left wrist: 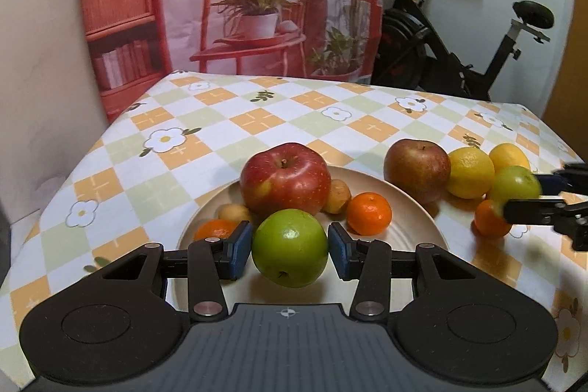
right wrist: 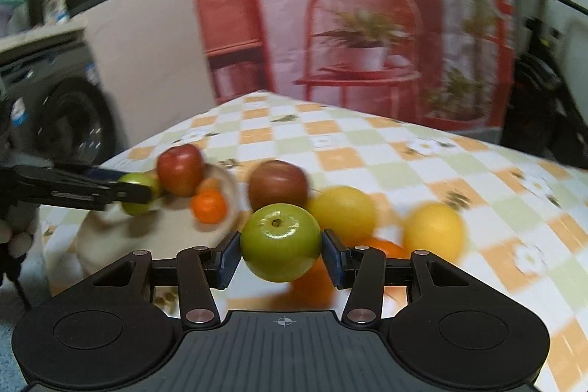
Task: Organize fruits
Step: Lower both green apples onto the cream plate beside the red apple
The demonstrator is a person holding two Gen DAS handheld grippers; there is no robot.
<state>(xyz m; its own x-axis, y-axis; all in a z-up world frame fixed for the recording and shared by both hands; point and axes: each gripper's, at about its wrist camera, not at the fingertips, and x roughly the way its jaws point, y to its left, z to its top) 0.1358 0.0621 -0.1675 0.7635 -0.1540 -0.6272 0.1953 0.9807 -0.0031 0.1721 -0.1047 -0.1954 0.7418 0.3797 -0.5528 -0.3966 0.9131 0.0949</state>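
In the left wrist view my left gripper (left wrist: 290,247) has its blue pads on both sides of a green apple (left wrist: 290,248) over the front of the beige plate (left wrist: 411,208). The plate also holds a red apple (left wrist: 284,178), tangerines (left wrist: 369,212) and small brown fruits (left wrist: 336,196). My right gripper (right wrist: 281,254) is shut on a second green apple (right wrist: 281,242), held above the table; it also shows in the left wrist view (left wrist: 514,185). A red-brown apple (left wrist: 417,169), two lemons (left wrist: 471,172) and a tangerine (left wrist: 490,219) lie right of the plate.
The table carries a checked orange, green and white cloth (left wrist: 257,120). A printed backdrop with a red chair (left wrist: 253,6) hangs behind it. An exercise bike (left wrist: 459,35) stands at the back right. A washing machine (right wrist: 55,105) is at the left in the right wrist view.
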